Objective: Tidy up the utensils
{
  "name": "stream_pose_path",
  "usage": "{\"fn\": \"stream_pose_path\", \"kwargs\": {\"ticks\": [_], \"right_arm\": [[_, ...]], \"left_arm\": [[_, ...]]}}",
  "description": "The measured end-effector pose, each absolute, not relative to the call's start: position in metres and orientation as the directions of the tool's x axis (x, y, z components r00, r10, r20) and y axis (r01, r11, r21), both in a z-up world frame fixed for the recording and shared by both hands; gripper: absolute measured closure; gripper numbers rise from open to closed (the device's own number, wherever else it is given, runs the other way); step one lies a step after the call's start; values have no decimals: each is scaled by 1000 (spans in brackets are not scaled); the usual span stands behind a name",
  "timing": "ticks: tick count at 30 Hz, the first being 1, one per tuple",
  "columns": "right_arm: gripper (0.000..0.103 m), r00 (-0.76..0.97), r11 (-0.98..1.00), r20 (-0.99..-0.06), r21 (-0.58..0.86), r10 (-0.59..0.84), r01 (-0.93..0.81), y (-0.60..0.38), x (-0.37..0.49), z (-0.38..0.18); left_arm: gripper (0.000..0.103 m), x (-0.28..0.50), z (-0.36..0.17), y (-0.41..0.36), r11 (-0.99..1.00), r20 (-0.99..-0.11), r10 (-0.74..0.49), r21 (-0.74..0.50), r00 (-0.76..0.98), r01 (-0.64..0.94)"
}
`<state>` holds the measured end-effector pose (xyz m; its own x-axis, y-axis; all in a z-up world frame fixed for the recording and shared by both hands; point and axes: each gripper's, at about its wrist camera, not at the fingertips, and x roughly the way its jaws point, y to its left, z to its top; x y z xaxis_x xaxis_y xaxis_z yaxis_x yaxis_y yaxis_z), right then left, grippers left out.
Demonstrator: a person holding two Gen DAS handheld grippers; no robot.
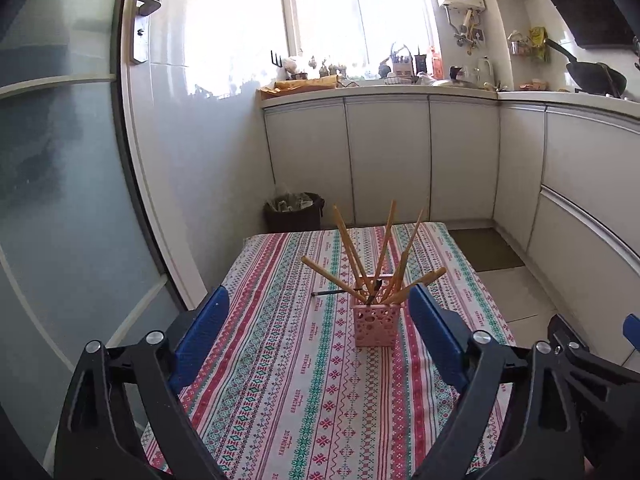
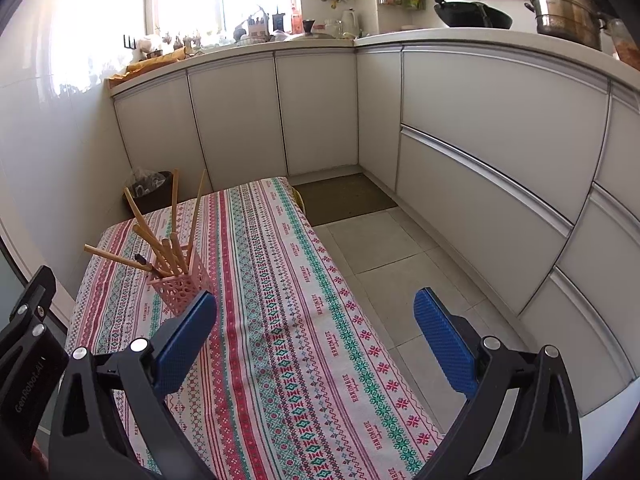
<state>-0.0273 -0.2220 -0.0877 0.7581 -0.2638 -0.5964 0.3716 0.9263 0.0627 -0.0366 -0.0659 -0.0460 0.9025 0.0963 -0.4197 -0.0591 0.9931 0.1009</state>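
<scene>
Your left tool [image 1: 316, 320] spread wide, empty; right tool [image 2: 316, 328] likewise. Dark utensil [image 1: 329, 292] lies crosswise on bench [image 1: 280, 380] mid-width, beyond pink holder [image 1: 376, 325] (chopsticks [image 1: 362, 256] inside), left tool nearer.

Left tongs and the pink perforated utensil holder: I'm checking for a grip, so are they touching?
Apart. In the left wrist view the left tongs stand open, and striped tablecloth shows between the pink perforated utensil holder and each blue pad.

A black wok [image 2: 472, 14] and steel steamer pot [image 2: 568, 8] sit on the counter [image 2: 440, 36].
</scene>
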Motion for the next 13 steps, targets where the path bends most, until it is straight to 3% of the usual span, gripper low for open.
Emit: {"fn": "stream_pose_path", "kwargs": {"ticks": [3, 5, 6, 7, 13], "right_arm": [[7, 759, 923, -593, 67, -269, 379, -224, -30, -87], [7, 760, 922, -591, 66, -272, 382, -225, -30, -86], [7, 760, 922, -591, 67, -272, 382, -226, -30, -86], [7, 759, 922, -591, 67, -271, 382, -226, -30, -86], [7, 759, 924, -593, 63, -269, 377, -225, -30, -86]], "left_arm": [[30, -40, -43, -62, 997, -401, 70, 64, 913, -48], [24, -40, -41, -61, 998, -393, 58, 54, 918, -40], [9, -40, -40, -61, 997, -388, 62, 56, 919, -44], [7, -41, -40, -62, 997, -379, 64, 62, 923, -43], [7, -35, -46, -62, 997, -429, 66, 52, 901, -48]]}}
